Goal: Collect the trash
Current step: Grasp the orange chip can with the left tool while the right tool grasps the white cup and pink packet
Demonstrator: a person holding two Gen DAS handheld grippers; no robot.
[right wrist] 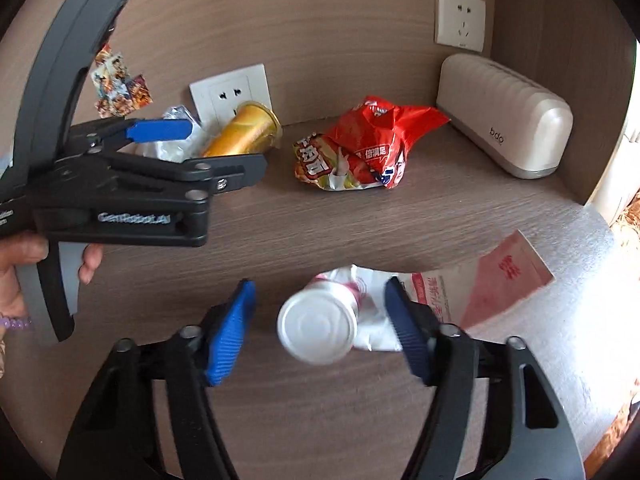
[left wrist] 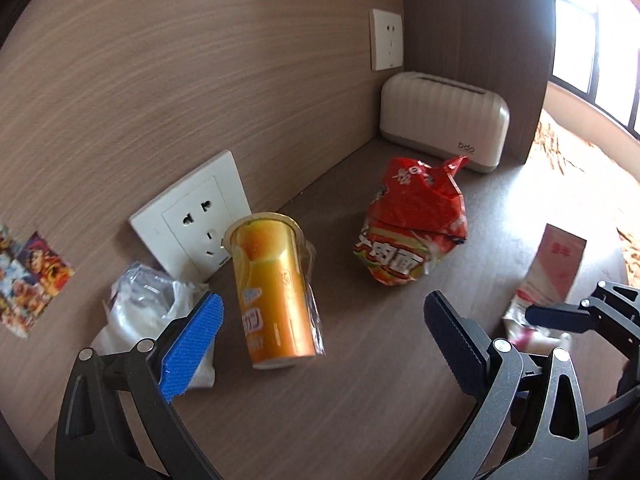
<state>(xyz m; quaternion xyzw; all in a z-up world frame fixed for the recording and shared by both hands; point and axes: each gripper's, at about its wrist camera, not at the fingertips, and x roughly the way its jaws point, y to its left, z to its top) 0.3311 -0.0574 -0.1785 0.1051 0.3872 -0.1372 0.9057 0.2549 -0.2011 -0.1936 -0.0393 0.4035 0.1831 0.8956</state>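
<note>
Two tools: both hang over a wood-grain bench (left wrist: pixel 360 400) that backs onto a panelled wall.
Left tool (left wrist: pixel 320 332): fingers spread wide, pinching nothing — the orange cup stands between them, clear of both pads.
Right tool (right wrist: pixel 320 320): fingers spread on either side of the white can, with a gap at each pad; no grip shows.
Orange cup (left wrist: pixel 272 288): a tall drink cup in loose clear film, leaning, just in front of a wall socket (left wrist: pixel 192 220).
White can (right wrist: pixel 320 332): lying with its round end toward the right wrist camera, resting against crumpled white-and-pink packaging (right wrist: pixel 460 292) that runs off toward 3 o'clock.
Red noodle wrapper (right wrist: pixel 360 148): crumpled, mid-bench, at 12 o'clock from the can in the right wrist view and well apart from it.
Clear plastic bag (left wrist: pixel 148 312): bunched at 9 o'clock from the cup, partly behind the left tool's blue pad.
Cream ribbed box (left wrist: pixel 444 120): in the far corner at 1 o'clock — beneath a second socket (left wrist: pixel 386 40).
Hand (right wrist: pixel 16 276): grasping the left tool's handle, at 9 o'clock in the right wrist view.
</note>
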